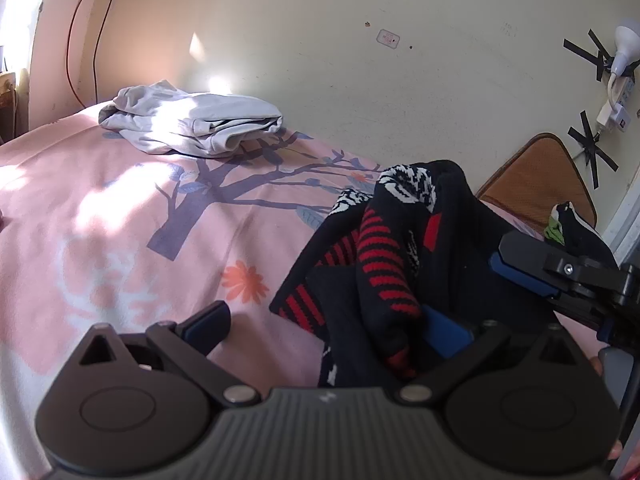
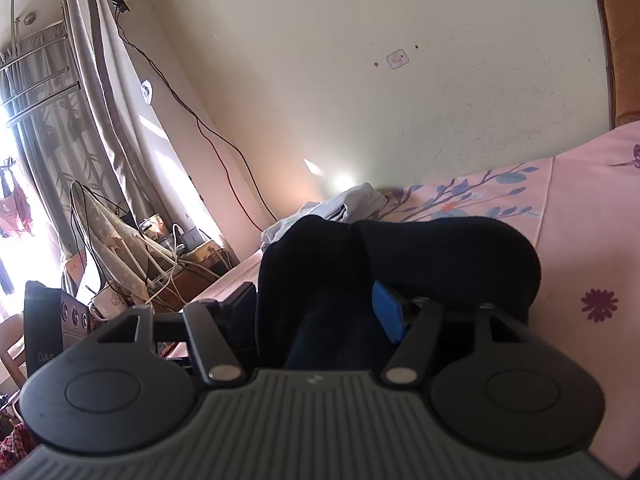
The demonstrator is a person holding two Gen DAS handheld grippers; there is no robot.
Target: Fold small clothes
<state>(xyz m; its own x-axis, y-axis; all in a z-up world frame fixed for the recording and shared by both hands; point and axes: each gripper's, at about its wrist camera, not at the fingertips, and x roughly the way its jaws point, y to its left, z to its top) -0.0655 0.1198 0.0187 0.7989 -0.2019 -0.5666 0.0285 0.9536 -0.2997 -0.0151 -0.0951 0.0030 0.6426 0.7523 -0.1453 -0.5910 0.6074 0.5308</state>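
Observation:
A black knitted garment [image 1: 384, 248] with red stripes and white pattern is bunched up on the pink bed sheet [image 1: 120, 220]. My left gripper [image 1: 326, 330] stands wide open. Its left finger is free over the sheet, and the cloth drapes over its right finger. One finger of my right gripper [image 1: 528, 264] reaches in from the right against the same garment. In the right wrist view the black garment [image 2: 440, 256] bulges between the fingers of my right gripper [image 2: 316, 306]. The blue pad [image 2: 388, 316] shows bare, so the jaws stand open around the cloth.
A folded pale grey garment [image 1: 192, 124] lies at the far side of the bed by the wall. A brown woven cushion [image 1: 540, 176] and a green-and-black item [image 1: 568, 224] sit at the right. Beyond the bed's left end stand an ironing board [image 2: 116, 240] and cables.

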